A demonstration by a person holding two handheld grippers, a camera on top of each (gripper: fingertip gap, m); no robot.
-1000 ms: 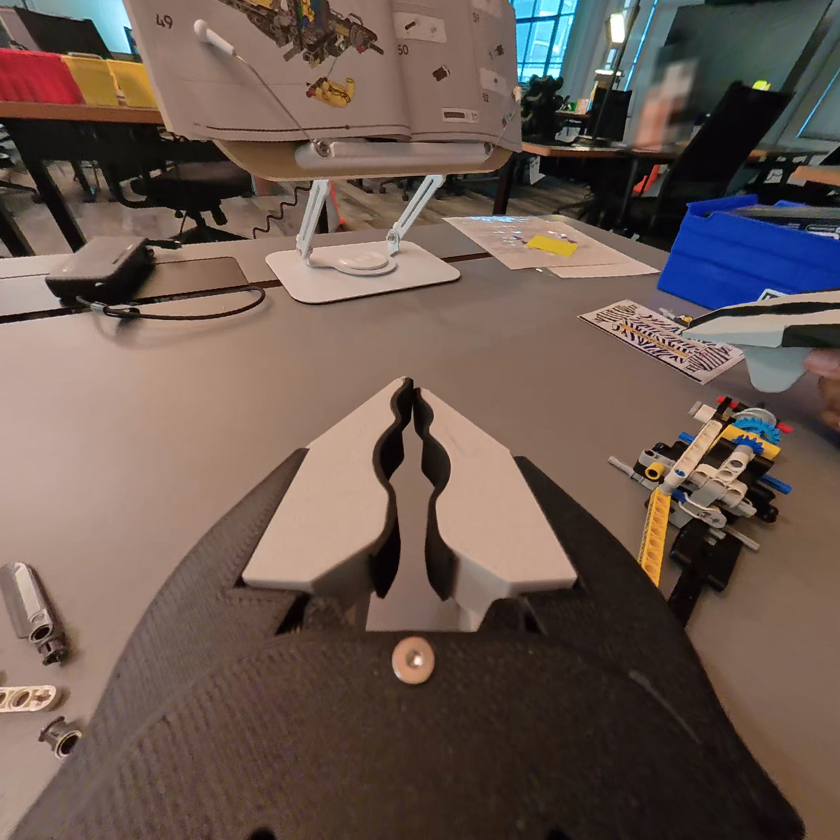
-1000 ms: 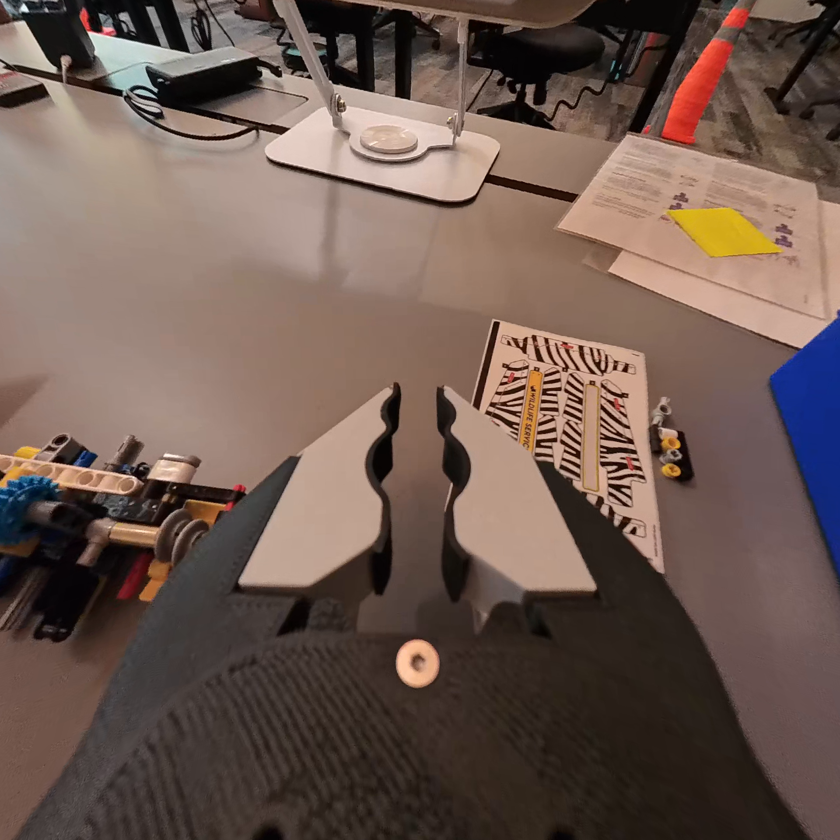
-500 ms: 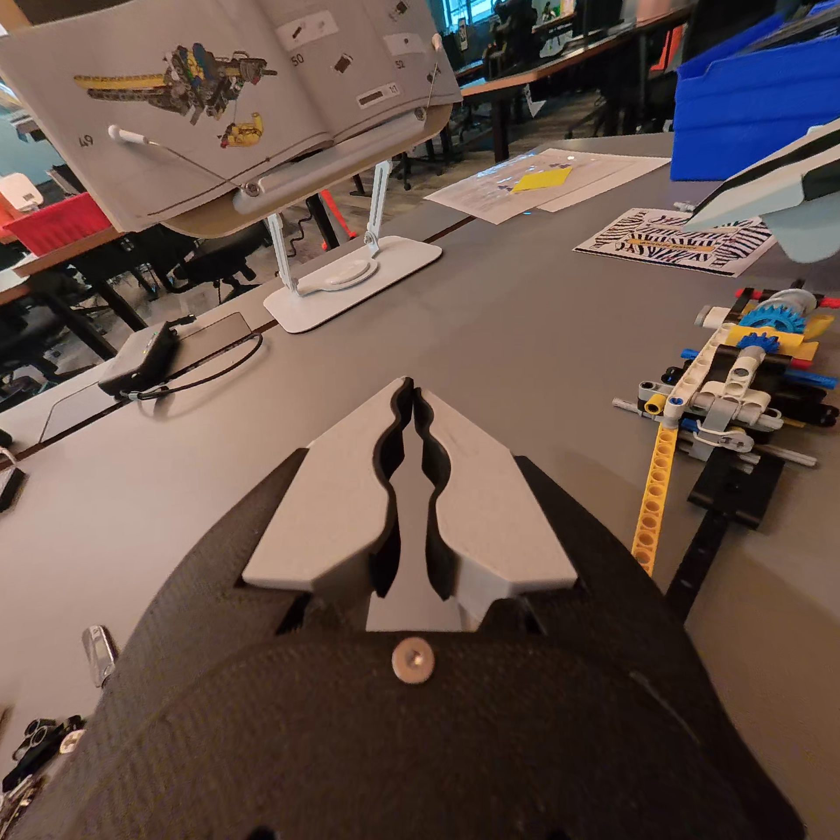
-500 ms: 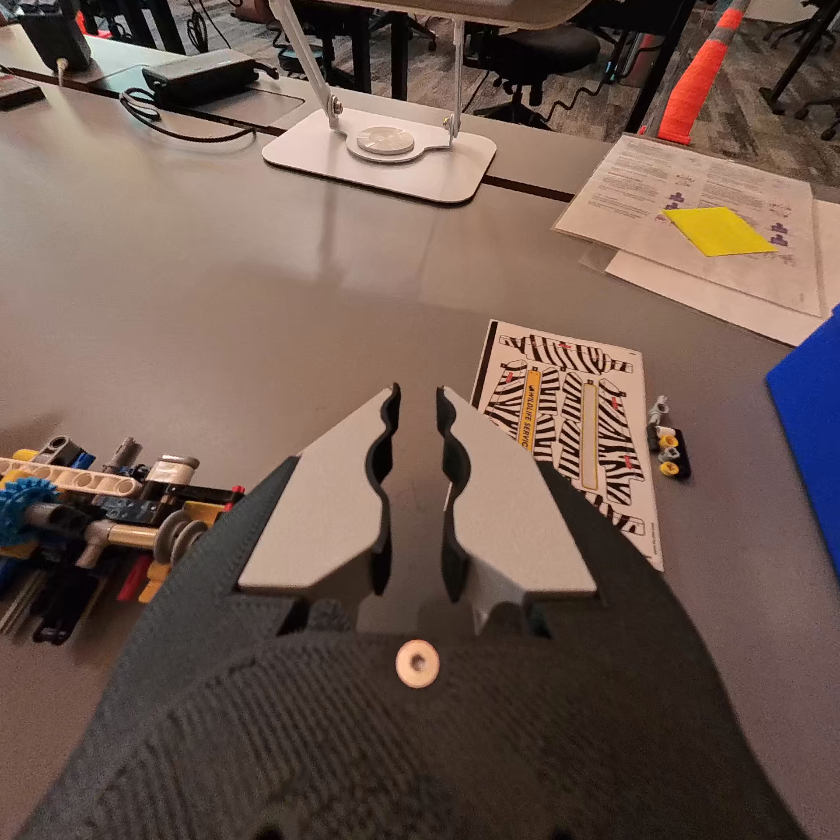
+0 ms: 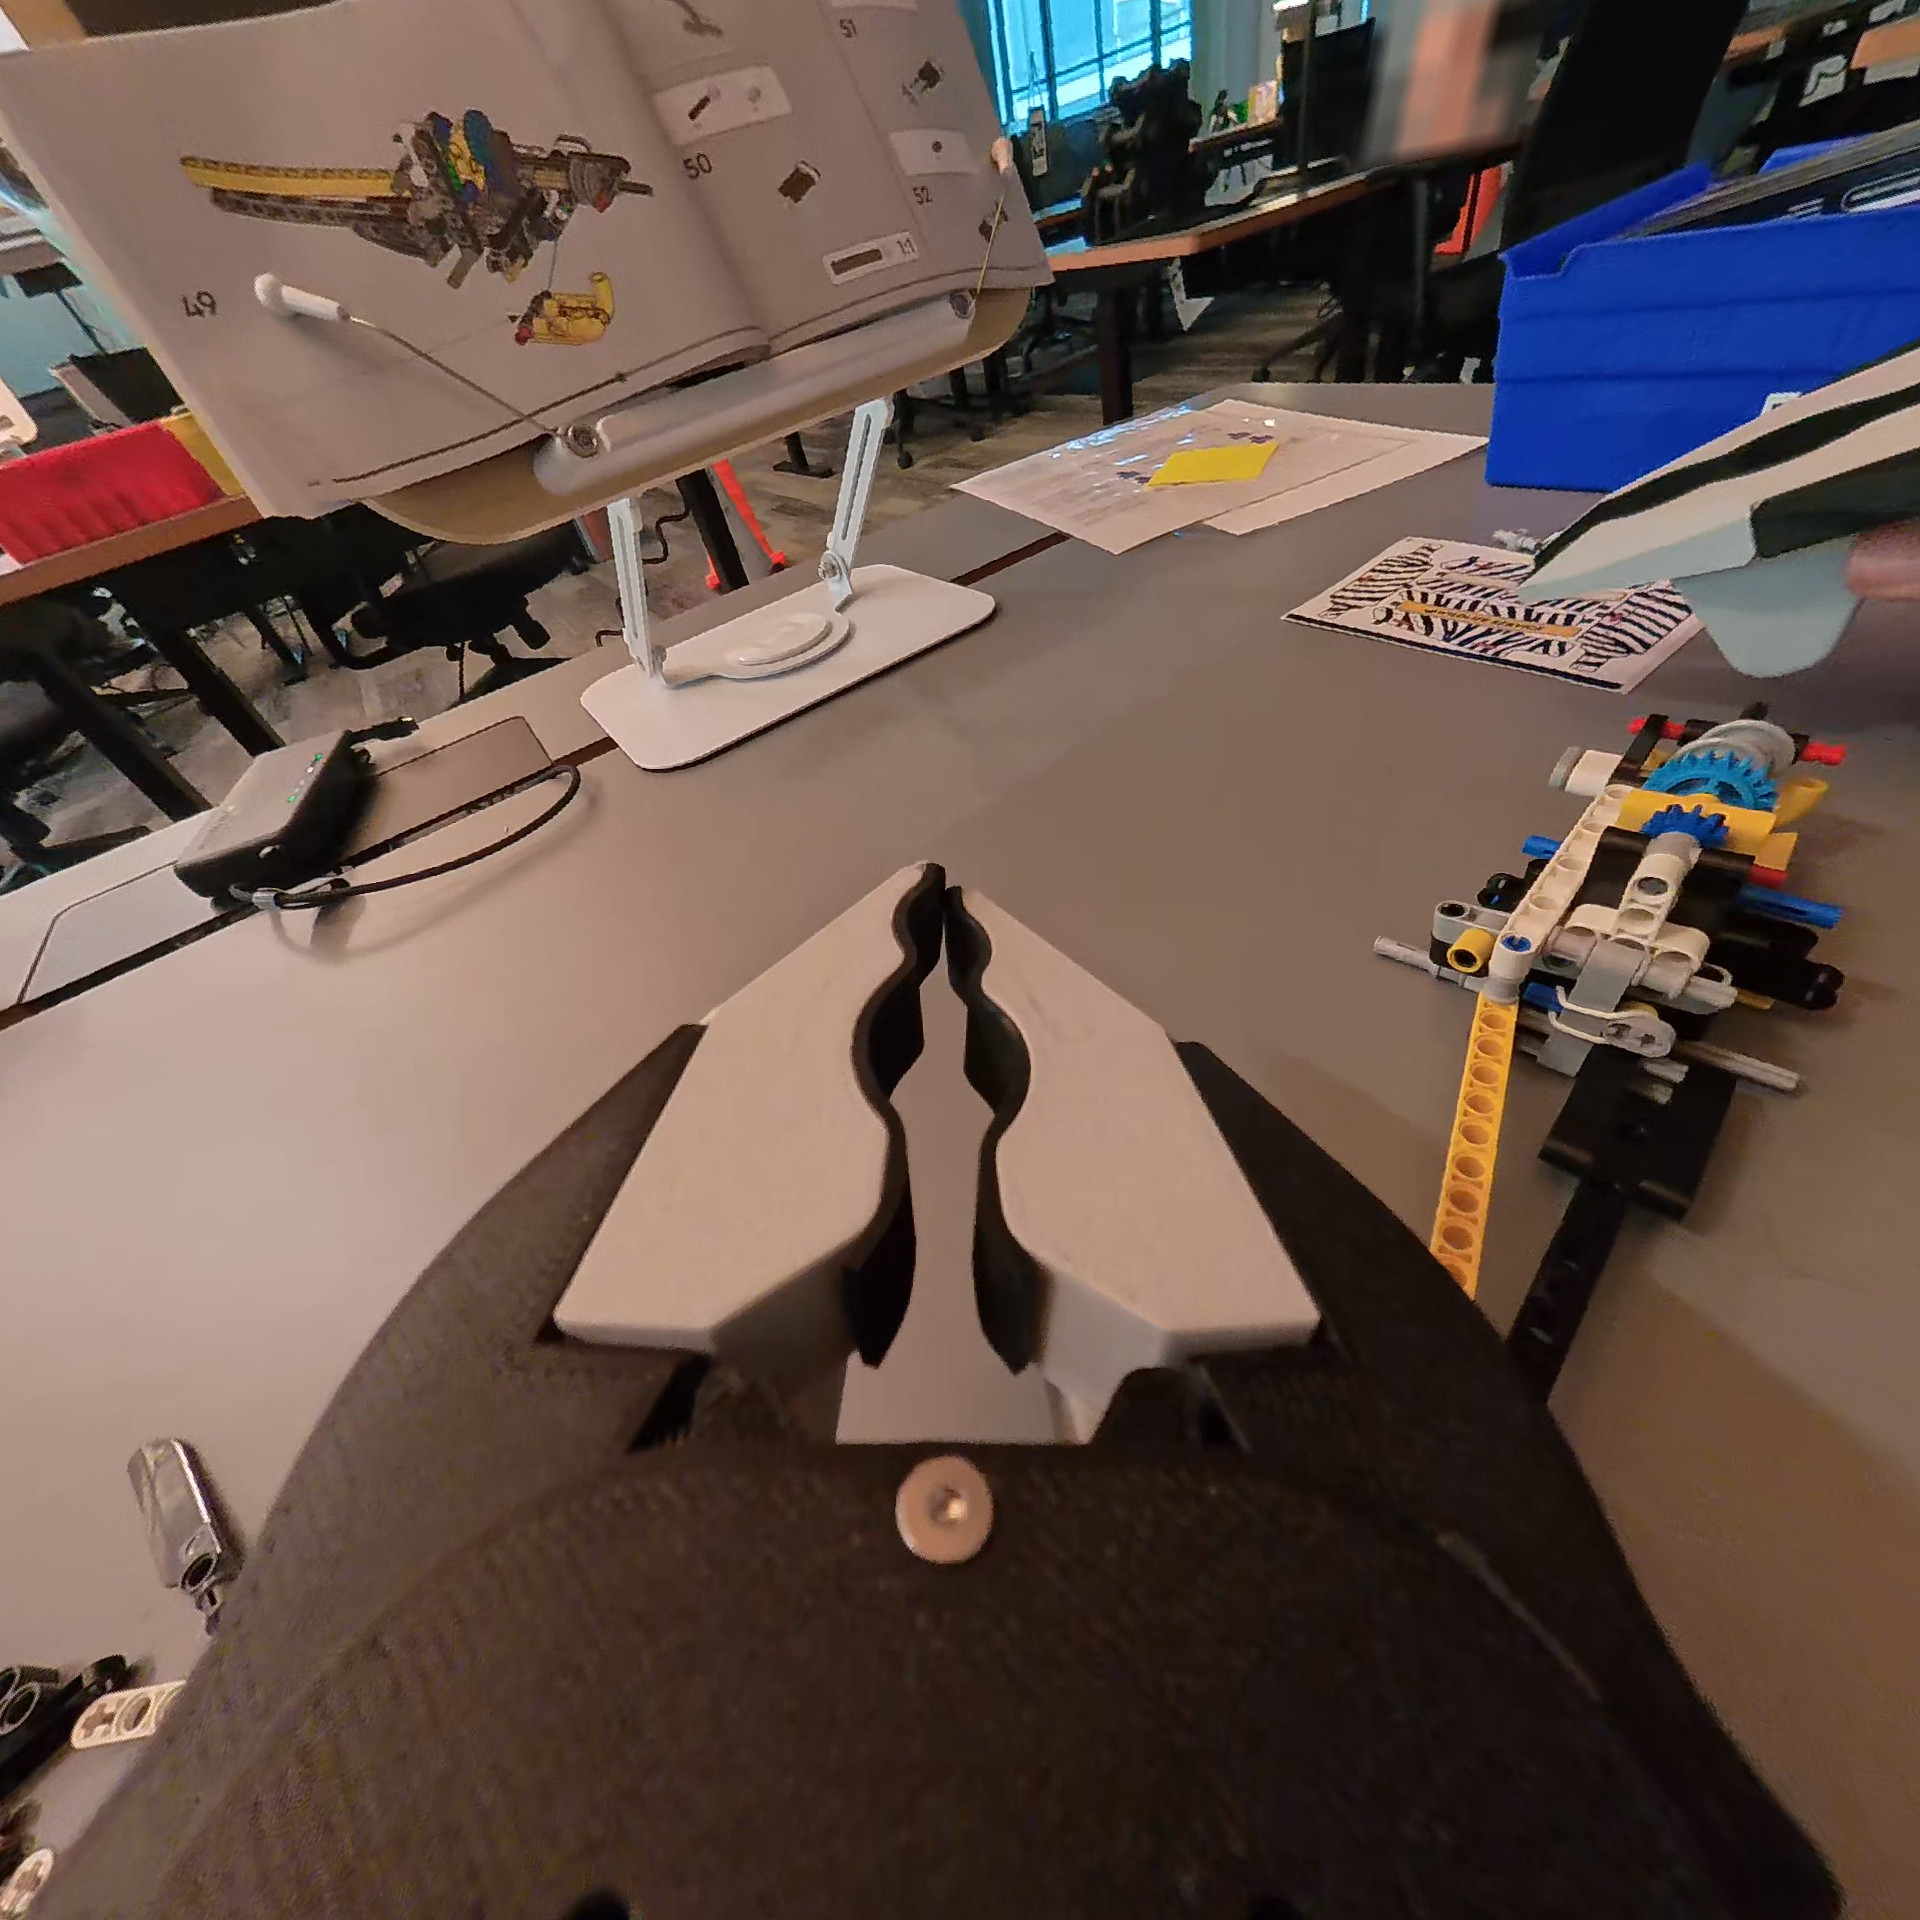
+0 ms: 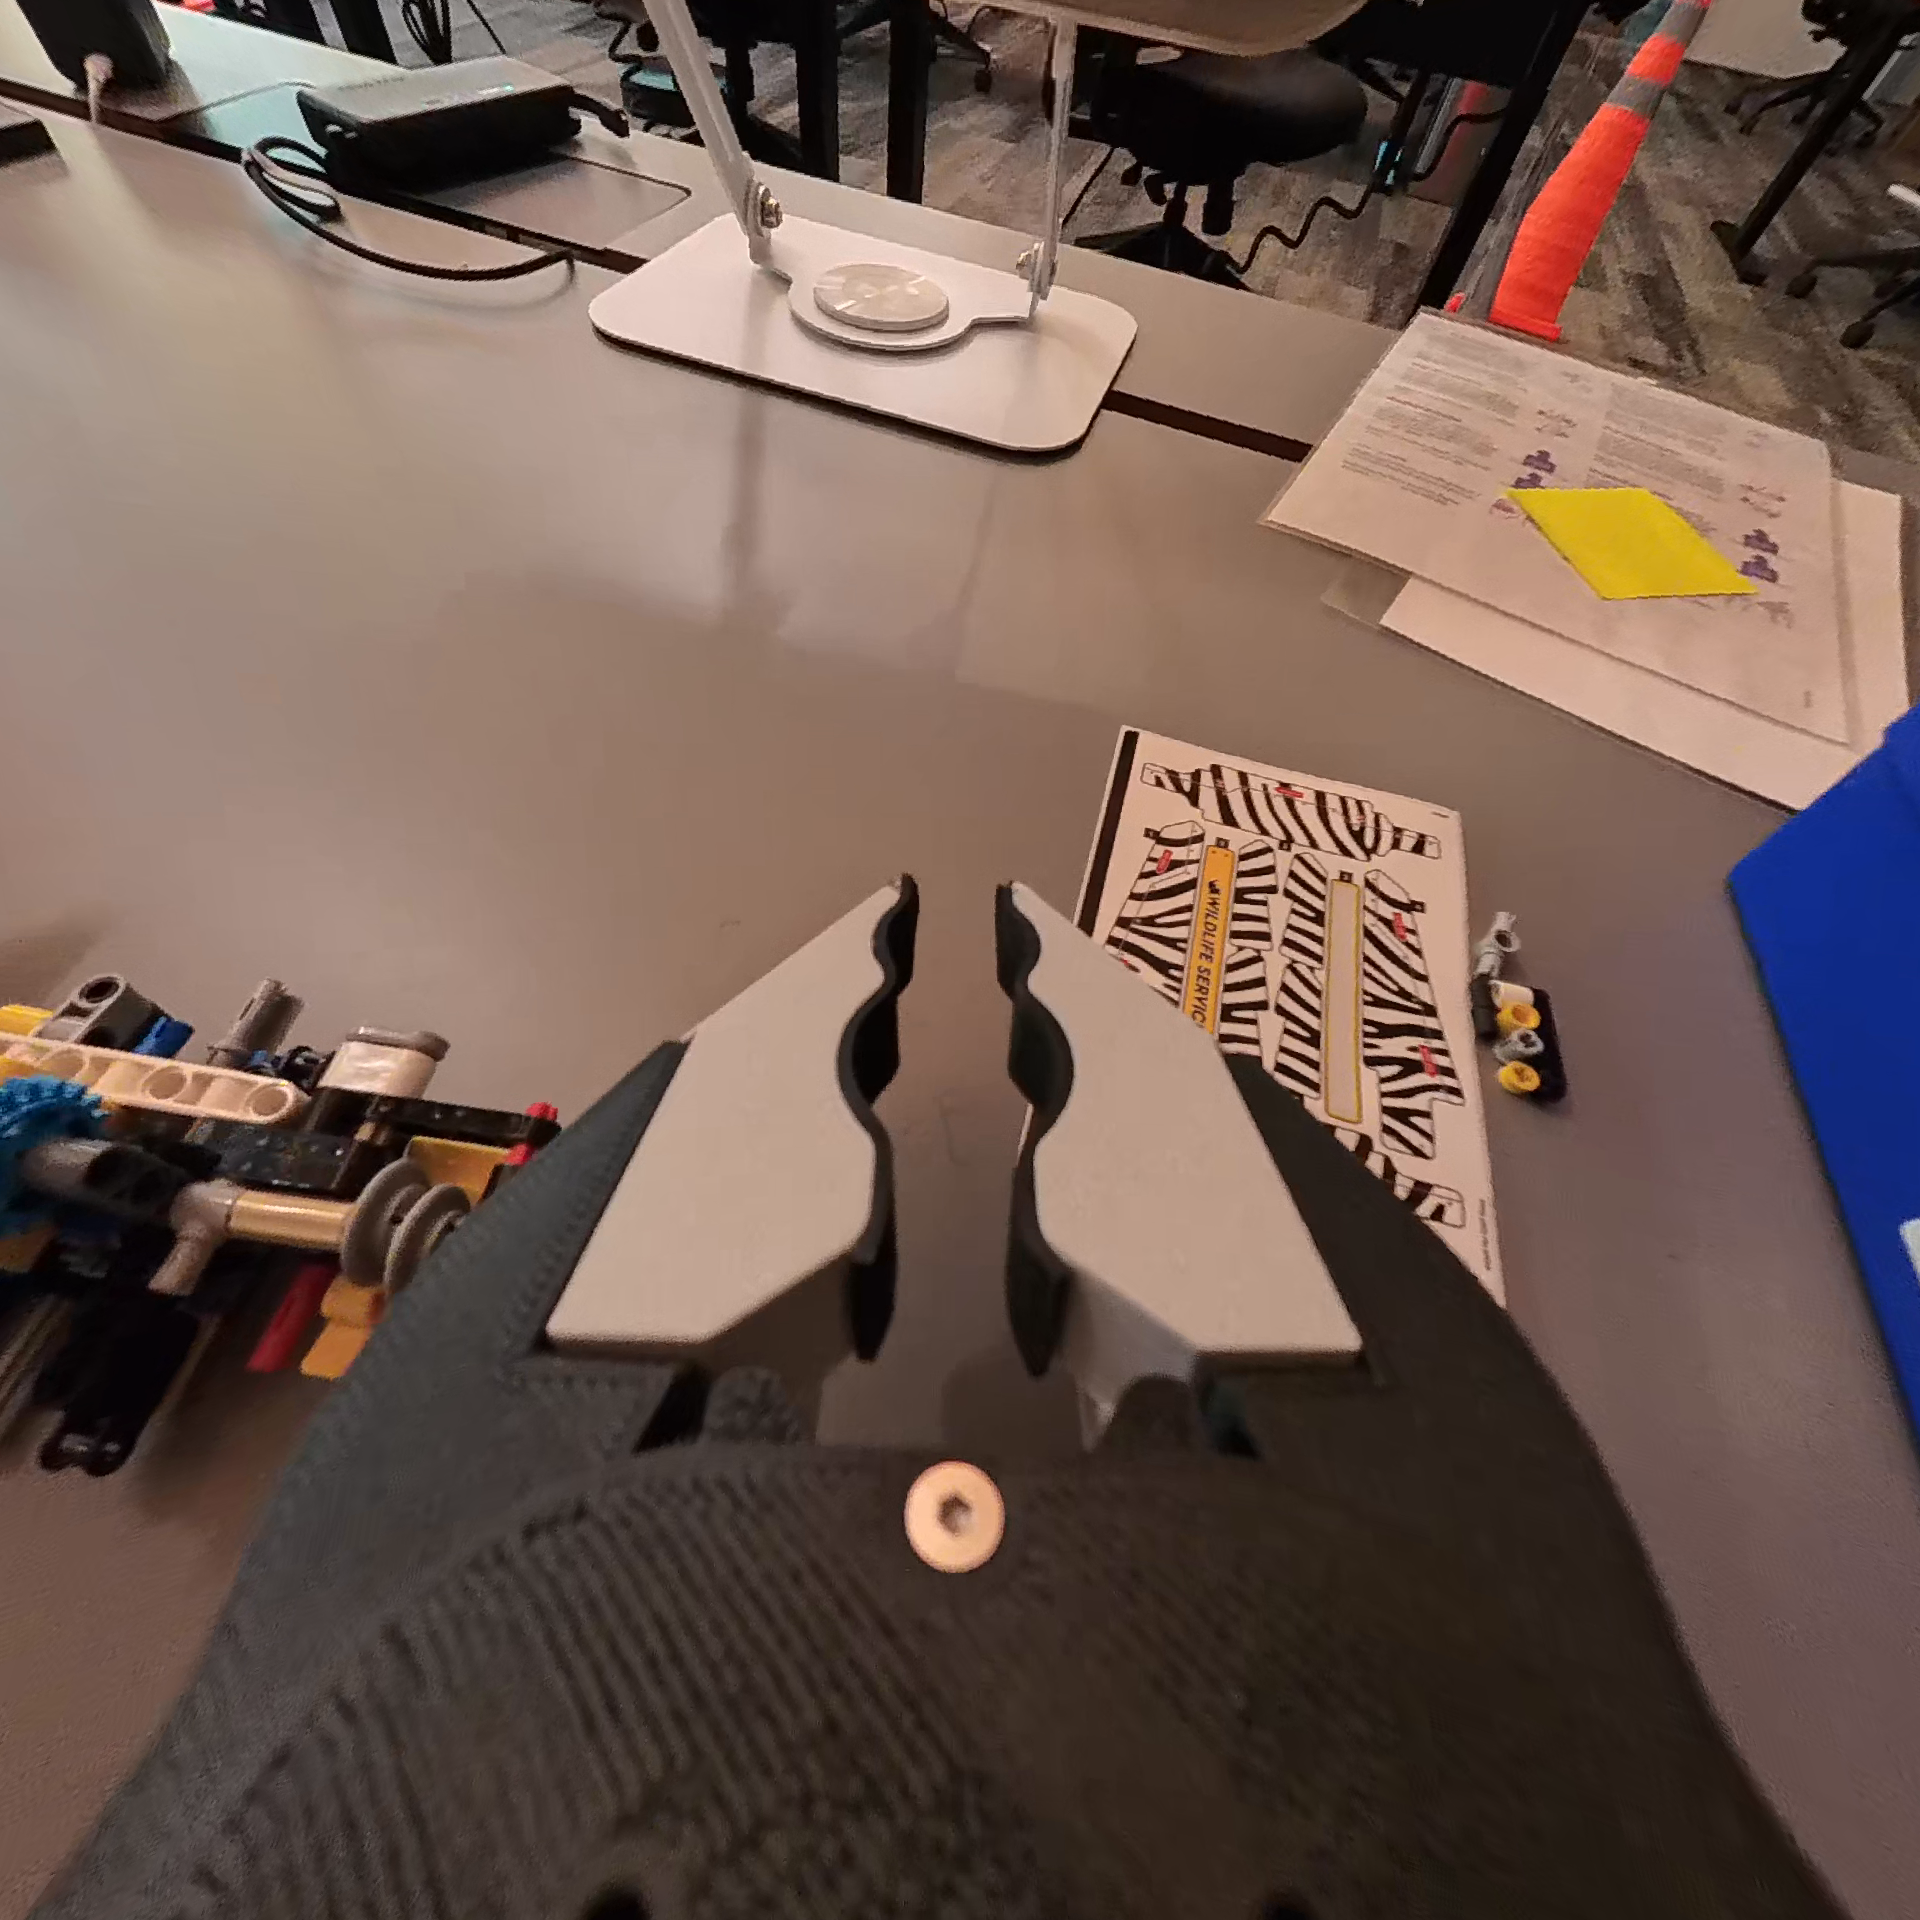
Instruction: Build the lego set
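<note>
Swinging back level, left gripper (image 5: pixel 943 883) is closed and empty; right gripper (image 6: pixel 956 899), slightly parted, holds nothing. Check instruction booklet (image 5: pixel 499 208) before touching the Technic chassis (image 5: pixel 1621 935).

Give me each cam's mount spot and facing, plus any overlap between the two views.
Left wrist view: rides the left gripper, jaws shut and empty, facing the instruction book stand; the right gripper's fingers poke in at the right edge.
Right wrist view: rides the right gripper, jaws apart, facing down-table over the sticker sheet.
Shared: lego assembly, stand, sticker sheet.
</note>
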